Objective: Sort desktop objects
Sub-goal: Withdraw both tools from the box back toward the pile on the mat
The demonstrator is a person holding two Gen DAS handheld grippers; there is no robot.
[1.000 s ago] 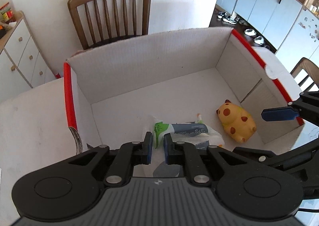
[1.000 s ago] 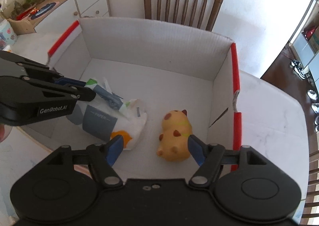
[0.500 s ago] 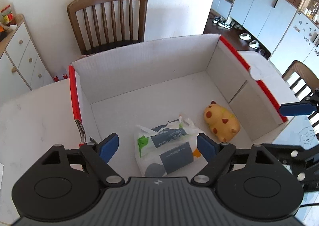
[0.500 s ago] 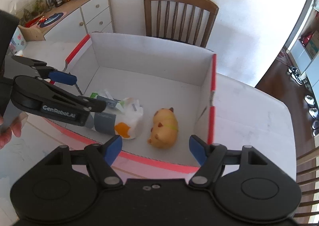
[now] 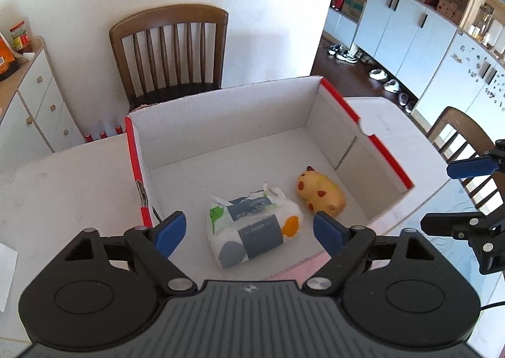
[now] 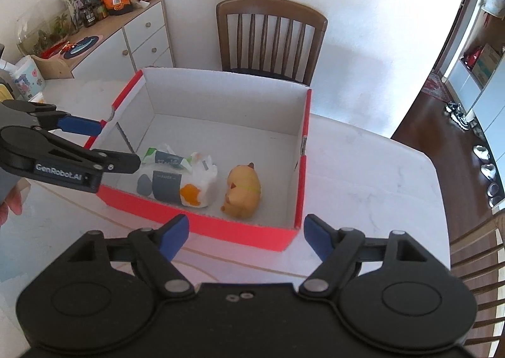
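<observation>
A white tissue pack [image 5: 252, 230] [image 6: 176, 179] and a yellow spotted toy animal [image 5: 320, 195] [image 6: 241, 192] lie side by side on the floor of a white cardboard box with red rims [image 5: 383, 149] [image 6: 202, 227]. My left gripper [image 5: 249, 233] hangs above the box's near left corner, its jaws opening, with nothing pressed between them. My right gripper [image 6: 246, 235] is above the table in front of the box's near wall, jaws also opening and empty. In the right wrist view the left gripper [image 6: 107, 146] shows over the box's left rim.
The box stands on a white marbled table [image 6: 363, 175]. A brown wooden chair [image 5: 170, 52] [image 6: 271, 36] is behind the box. A white sideboard [image 6: 126, 39] with jars and snack bags stands at the left; a second chair [image 5: 464, 143] is at the right.
The left gripper let go of the tissue pack, which now lies in the box, and its jaws spread wide. Both grippers rose and drew back from the box.
</observation>
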